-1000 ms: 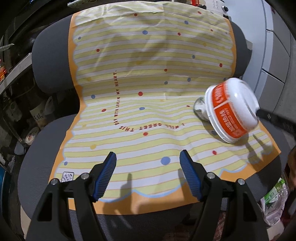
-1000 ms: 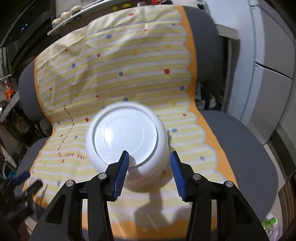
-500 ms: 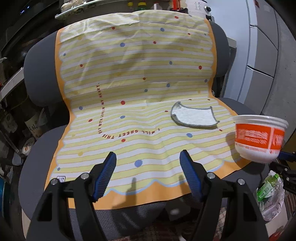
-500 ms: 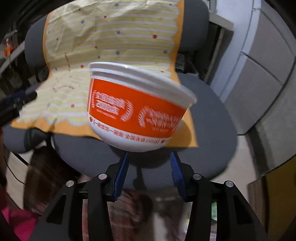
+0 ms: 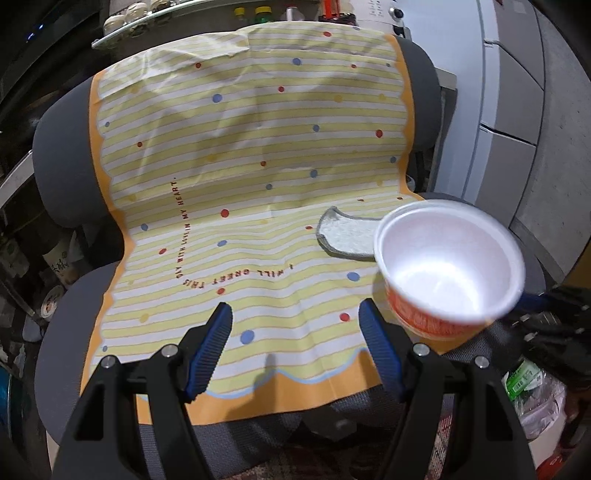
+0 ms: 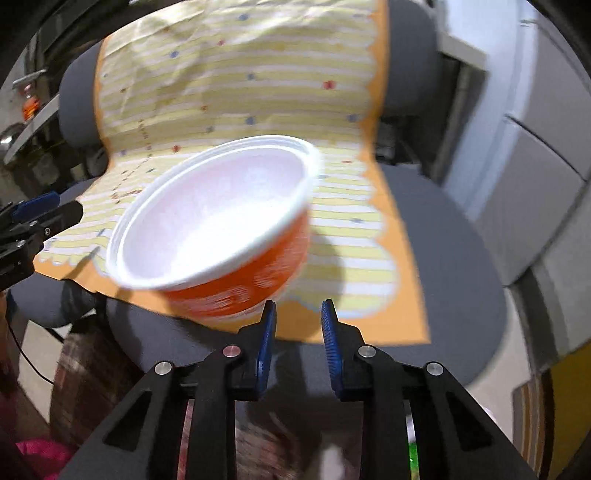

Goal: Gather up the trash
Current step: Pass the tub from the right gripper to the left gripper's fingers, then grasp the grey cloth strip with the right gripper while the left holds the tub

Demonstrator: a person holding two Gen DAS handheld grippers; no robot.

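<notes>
Orange-and-white bowl [image 6: 218,229] hangs tilted just ahead of the right gripper [image 6: 297,314] — its jaws narrow, just closing, nothing between them. Left gripper [image 5: 295,321] jaws stand wide — empty.

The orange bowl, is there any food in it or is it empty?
Empty. The orange bowl tilts its mouth toward both cameras, and only bare white inside shows, with no food or liquid.

A big gray chair [image 5: 59,173] has a yellow striped cloth [image 5: 251,155] with colored dots and an orange edge draped over its back and seat. A small white rag [image 5: 347,238] with a gray edge lies on the cloth. Gray cabinet drawers [image 5: 517,110] stand just beside the chair, and a shelf [image 5: 177,14] with little jars is behind it.
</notes>
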